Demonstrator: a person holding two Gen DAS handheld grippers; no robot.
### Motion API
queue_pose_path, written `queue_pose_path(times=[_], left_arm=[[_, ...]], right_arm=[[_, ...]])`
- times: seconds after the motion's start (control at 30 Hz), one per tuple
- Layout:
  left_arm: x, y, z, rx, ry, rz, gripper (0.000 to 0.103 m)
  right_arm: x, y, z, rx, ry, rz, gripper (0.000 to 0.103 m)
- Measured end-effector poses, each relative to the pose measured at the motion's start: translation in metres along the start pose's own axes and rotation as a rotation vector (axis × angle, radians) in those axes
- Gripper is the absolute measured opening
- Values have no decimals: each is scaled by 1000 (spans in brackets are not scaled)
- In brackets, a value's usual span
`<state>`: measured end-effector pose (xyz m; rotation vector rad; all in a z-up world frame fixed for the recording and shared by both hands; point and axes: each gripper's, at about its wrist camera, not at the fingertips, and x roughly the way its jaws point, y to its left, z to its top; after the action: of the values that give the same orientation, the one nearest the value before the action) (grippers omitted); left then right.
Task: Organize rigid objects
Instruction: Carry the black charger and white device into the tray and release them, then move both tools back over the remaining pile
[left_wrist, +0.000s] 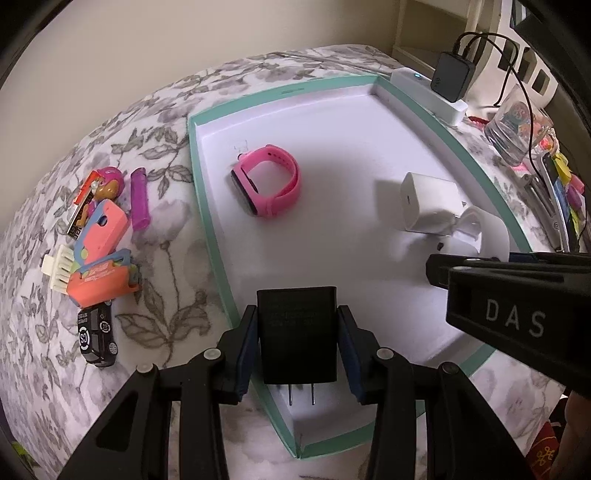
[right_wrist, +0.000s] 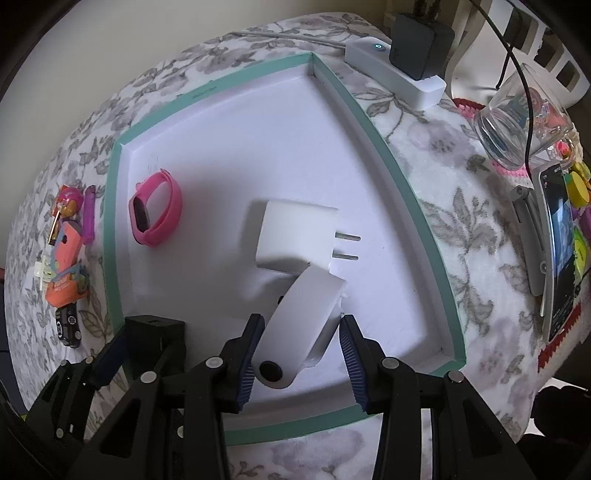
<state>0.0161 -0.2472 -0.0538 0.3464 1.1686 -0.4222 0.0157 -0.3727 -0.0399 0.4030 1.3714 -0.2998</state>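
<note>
Both grippers are at the placing step over the teal-edged tray (left_wrist: 207, 206). The left gripper (left_wrist: 297, 350) pinches a black charger (left_wrist: 297, 332) at the tray's near edge. The right gripper (right_wrist: 301, 354) brackets a white device (right_wrist: 299, 328), its left pad touching and the right just clear, so the grip looks loosened. Next, each likely needs setting down and releasing. Inside the tray lie a pink watch (left_wrist: 269, 181) and a white charger (right_wrist: 295, 240); small toys (left_wrist: 99, 236) wait left of the tray on the bed.

pink watch (left_wrist: 267, 181); black charger (left_wrist: 297, 334); teal-rimmed tray (left_wrist: 207, 206); grey floral cloth (left_wrist: 162, 110)
</note>
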Motion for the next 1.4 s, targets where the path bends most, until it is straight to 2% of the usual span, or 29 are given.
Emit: queue_pose_path(times=[0.17, 0.4, 0.53, 0.67, 0.8, 0.9, 1.03, 1.13, 1.27, 1.4], left_arm=[[0, 9, 0, -24, 9, 1, 44], [-3, 12, 2, -50, 15, -33, 45], [-11, 13, 3, -65, 5, -73, 61], [-21, 13, 4, -65, -26, -54, 70], [-29, 23, 6, -100, -42, -67, 70], [-35, 37, 8, -144, -46, -65, 72], [-41, 67, 8, -243, -44, -33, 78], [-44, 95, 7, -322, -41, -2, 79], [-46, 133, 1, -428, -35, 31, 81], [-51, 175, -11, -545, -39, 59, 84]], right_arm=[[-3, 6, -1, -14, -17, -5, 55], [-18, 9, 3, -22, -63, -7, 55], [-35, 11, 5, -19, -111, -6, 55], [-48, 11, 6, -13, -147, -6, 55], [-60, 8, 6, -5, -185, -6, 55], [-66, 8, 5, -12, -204, -16, 55], [-64, 16, 4, -29, -203, -21, 55], [-59, 28, 3, -56, -195, -19, 55], [-57, 51, 1, -105, -197, 21, 55], [-56, 81, -2, -153, -191, 62, 62]])
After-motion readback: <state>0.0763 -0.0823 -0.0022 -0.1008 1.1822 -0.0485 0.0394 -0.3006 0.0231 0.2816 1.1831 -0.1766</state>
